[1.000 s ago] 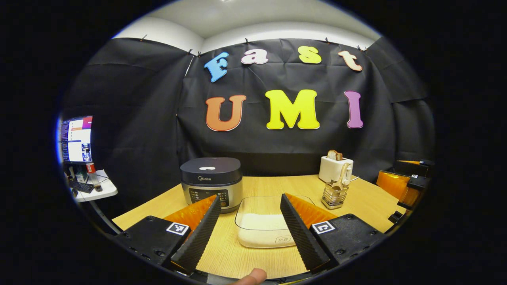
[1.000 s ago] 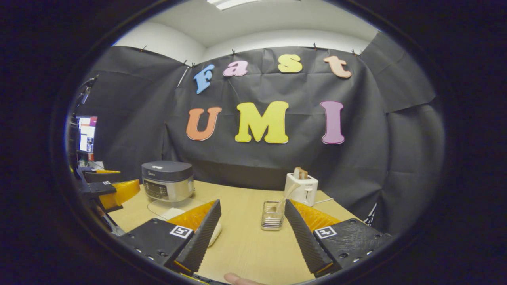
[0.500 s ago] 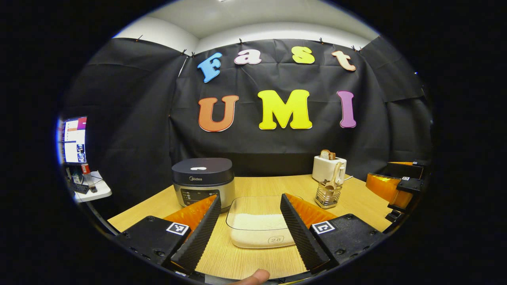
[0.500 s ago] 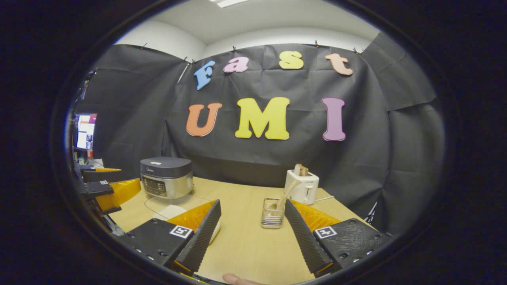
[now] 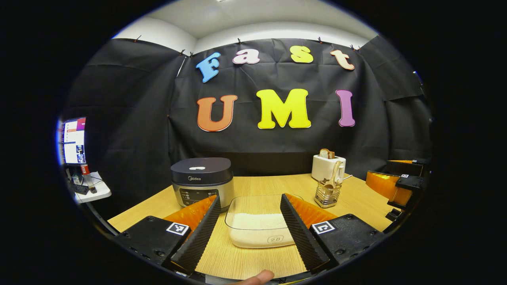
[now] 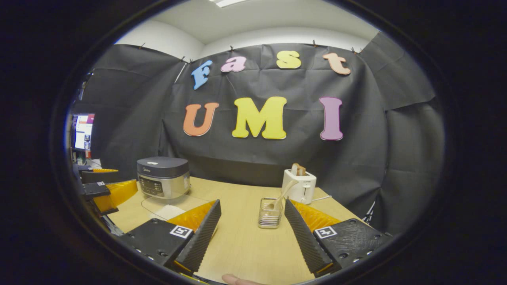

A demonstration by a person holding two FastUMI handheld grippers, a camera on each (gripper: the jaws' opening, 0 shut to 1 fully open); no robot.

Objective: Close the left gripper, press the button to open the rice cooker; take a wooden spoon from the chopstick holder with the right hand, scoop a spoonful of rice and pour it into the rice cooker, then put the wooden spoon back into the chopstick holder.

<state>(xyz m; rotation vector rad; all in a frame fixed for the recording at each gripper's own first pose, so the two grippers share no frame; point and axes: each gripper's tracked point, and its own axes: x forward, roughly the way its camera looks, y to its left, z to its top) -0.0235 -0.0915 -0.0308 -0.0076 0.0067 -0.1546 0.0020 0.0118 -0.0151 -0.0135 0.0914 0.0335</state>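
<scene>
A rice cooker (image 5: 202, 182) (image 6: 163, 177) with a dark lid, lid down, stands at the back left of the wooden table (image 5: 356, 198). In front of it lies a clear tub of white rice (image 5: 255, 229) (image 6: 168, 209). A wire chopstick holder (image 5: 328, 194) (image 6: 270, 213) holds a wooden spoon (image 5: 336, 174) (image 6: 282, 194). My left gripper (image 5: 247, 231) is open above the near table edge, the rice tub between its fingers but farther off. My right gripper (image 6: 249, 233) is open too, the holder just ahead of its right finger.
A white toaster (image 5: 328, 166) (image 6: 299, 186) with a bread slice stands behind the holder. A screen (image 5: 73, 140) on a small side table sits far left. In each view the other gripper (image 5: 396, 184) (image 6: 105, 188) shows at the side edge. A fingertip (image 5: 255, 277) shows at the bottom.
Both views have drifted a little to the right, so the cooker, tub and holder sit slightly farther left in frame. Both grippers stay open.
</scene>
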